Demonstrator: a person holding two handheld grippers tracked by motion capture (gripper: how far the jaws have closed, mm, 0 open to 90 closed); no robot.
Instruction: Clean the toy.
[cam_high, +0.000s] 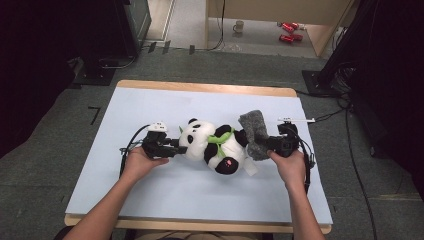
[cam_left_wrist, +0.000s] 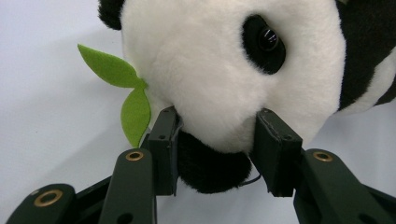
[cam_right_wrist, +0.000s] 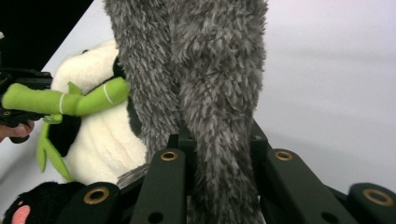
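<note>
- Dim room, grey carpet, and a table (cam_high: 150, 100) with a pale blue top; a mug (cam_high: 239, 26) and some red cans (cam_high: 288, 31) sit on the floor well beyond it.
- The toy panda (cam_high: 210, 145) lies on its side mid-table, green bamboo stalk (cam_right_wrist: 70, 100) across its chest.
- Left gripper (cam_left_wrist: 217, 149) has its jaws pinched on the panda's head, the plush bulging between them.
- Right gripper (cam_right_wrist: 217, 154) is clamped tight on a grey furry cloth (cam_high: 254, 131), held upright just beside the panda's feet.
- Both look light, soft and squashy; I'd say a deep pinch holds best, since fur slips.
- No containers on the table.
</note>
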